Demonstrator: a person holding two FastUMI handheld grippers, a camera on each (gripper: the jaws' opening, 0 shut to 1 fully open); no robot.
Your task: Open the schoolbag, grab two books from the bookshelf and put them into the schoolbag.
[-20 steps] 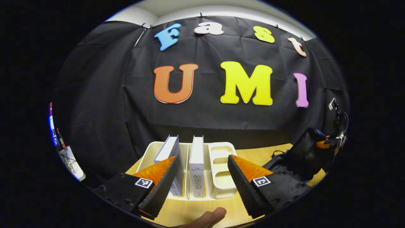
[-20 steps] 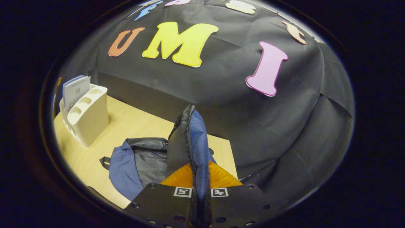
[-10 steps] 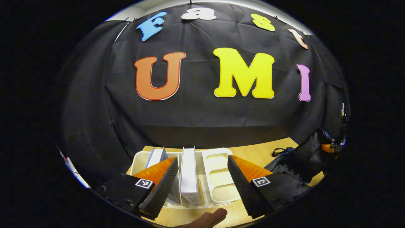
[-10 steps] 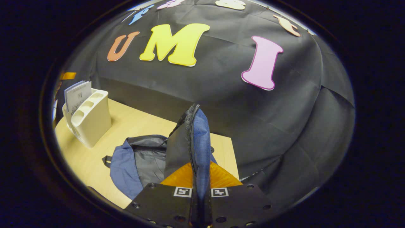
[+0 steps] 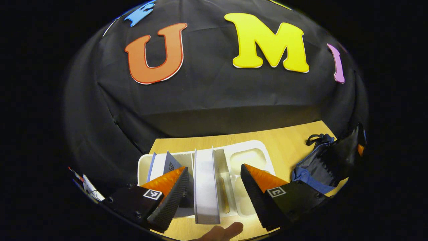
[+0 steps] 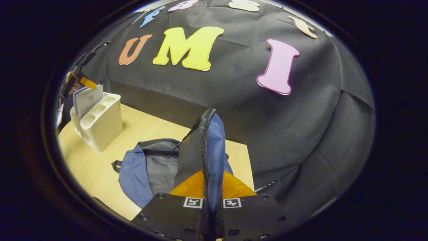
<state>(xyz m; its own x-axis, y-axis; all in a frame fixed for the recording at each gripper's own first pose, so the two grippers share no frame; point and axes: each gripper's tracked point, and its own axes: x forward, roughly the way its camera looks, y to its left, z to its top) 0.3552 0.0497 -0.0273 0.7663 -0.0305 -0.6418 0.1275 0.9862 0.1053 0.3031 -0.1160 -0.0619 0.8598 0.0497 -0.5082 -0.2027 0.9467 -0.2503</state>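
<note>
**Left gripper poised above the white book, right gripper holding the bag flap up**

In the left gripper view, the left gripper [image 5: 214, 187] hangs over the cream plastic slotted bookshelf [image 5: 249, 150] that sits on the light wooden table [image 5: 287, 140], near the table's back edge by the black cloth wall. Its two fingers are spread wide apart, one on each side of a tall white hardback book [image 5: 205, 185] standing upright in a middle slot; neither finger touches the book, so the tool is open and holding nothing. A second book with a blue-and-white cover [image 5: 164, 165] leans in the slot just beside it, partly hidden behind one finger. The slots on the other side of the white book hold no books. A fingertip of the person's hand [image 5: 222, 231] shows at the bottom edge.

Farther off to one side in that view lies the blue fabric schoolbag with a grey lining [image 5: 312, 167], well apart from the bookshelf, with its dark flap lifted.

In the right gripper view, the right gripper [image 6: 211, 214] is closed, both fingers pressed on the schoolbag's raised flap [image 6: 207, 150] along its zipper edge, holding it upright. The bag's mouth gapes beneath, grey lining exposed. The bookshelf stands at the far end of the table, with the other gripper just above it.
</note>
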